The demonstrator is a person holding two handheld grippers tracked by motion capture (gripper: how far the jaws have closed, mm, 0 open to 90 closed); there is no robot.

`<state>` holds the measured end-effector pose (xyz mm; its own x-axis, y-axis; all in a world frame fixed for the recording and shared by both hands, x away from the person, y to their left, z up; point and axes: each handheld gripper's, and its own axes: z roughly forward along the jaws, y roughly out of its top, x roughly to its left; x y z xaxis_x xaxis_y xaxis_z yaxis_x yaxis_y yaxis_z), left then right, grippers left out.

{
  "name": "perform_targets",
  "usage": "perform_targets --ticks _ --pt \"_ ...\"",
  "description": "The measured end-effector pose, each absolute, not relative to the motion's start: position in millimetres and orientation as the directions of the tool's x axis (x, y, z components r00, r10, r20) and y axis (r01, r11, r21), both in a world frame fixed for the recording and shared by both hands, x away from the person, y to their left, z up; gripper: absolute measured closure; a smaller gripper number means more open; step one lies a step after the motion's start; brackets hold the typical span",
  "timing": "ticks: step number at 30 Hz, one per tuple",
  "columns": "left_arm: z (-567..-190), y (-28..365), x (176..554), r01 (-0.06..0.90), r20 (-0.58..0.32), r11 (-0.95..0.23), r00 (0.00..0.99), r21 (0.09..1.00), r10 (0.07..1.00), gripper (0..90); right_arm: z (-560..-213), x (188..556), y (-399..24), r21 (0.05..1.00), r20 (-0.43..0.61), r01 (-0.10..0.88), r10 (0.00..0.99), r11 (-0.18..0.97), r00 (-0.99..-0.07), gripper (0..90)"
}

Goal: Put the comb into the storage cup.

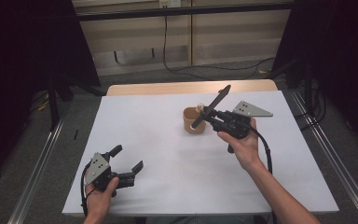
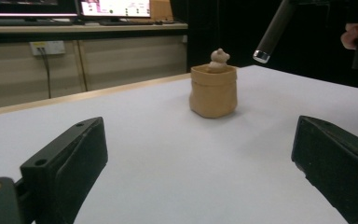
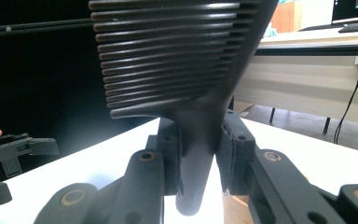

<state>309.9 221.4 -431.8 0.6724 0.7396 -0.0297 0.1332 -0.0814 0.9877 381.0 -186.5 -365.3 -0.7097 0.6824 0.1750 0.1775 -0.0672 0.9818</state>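
Light: my table (image 1: 168, 186) is evenly lit from overhead; surroundings dark.
Shadows: soft and faint.
Focus: my right gripper view's close spatula (image 3: 177, 65) looks slightly soft.

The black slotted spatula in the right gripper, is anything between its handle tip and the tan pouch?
Nothing visible: the black slotted spatula, clamped in the right gripper, has its handle end right by the tan pouch holding a small beige figure.

Figurine (image 2: 219, 59) inside pot (image 2: 213, 91)
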Motion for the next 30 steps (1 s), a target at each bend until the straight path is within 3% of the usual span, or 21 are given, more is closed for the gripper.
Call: perform_targets --ticks 30 --pt "-436 222 306 0.155 -0.036 -0.087 0.651 0.984 0.759 3.5 -356 411 -193 0.988 0.127 0.153 0.74 -0.033 -0.66 72.5"
